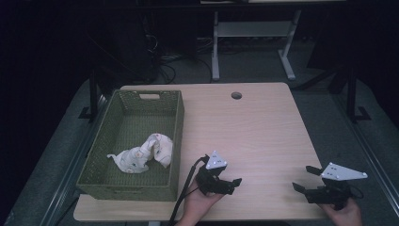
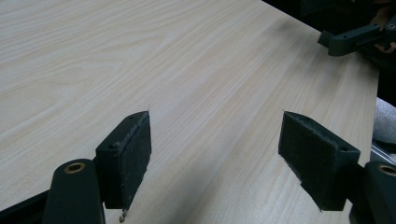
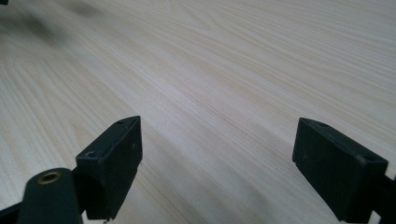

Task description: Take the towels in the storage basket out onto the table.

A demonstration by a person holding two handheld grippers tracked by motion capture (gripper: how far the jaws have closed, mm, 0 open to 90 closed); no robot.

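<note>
Both black two-jaw grippers, left [image 1: 225, 182] and right [image 1: 305, 181], rest wide open and empty beside the green woven basket [image 1: 175, 141], whose crumpled white cloth [image 1: 141, 155] appears already deposited.

A light wooden table [image 1: 263, 127] carries a green woven basket [image 1: 176, 141].

A light wooden bench [image 1: 254, 136] is filling the middle of the frame, with a round cable hole [image 1: 236, 95] sitting near its far edge. Grey carpet floor [image 1: 254, 66] is stretching behind it toward the top. At upper centre a white desk frame [image 1: 254, 29] is standing, and dark cables [image 1: 164, 59] are trailing at upper left. The room around is lying in deep shadow.
</note>
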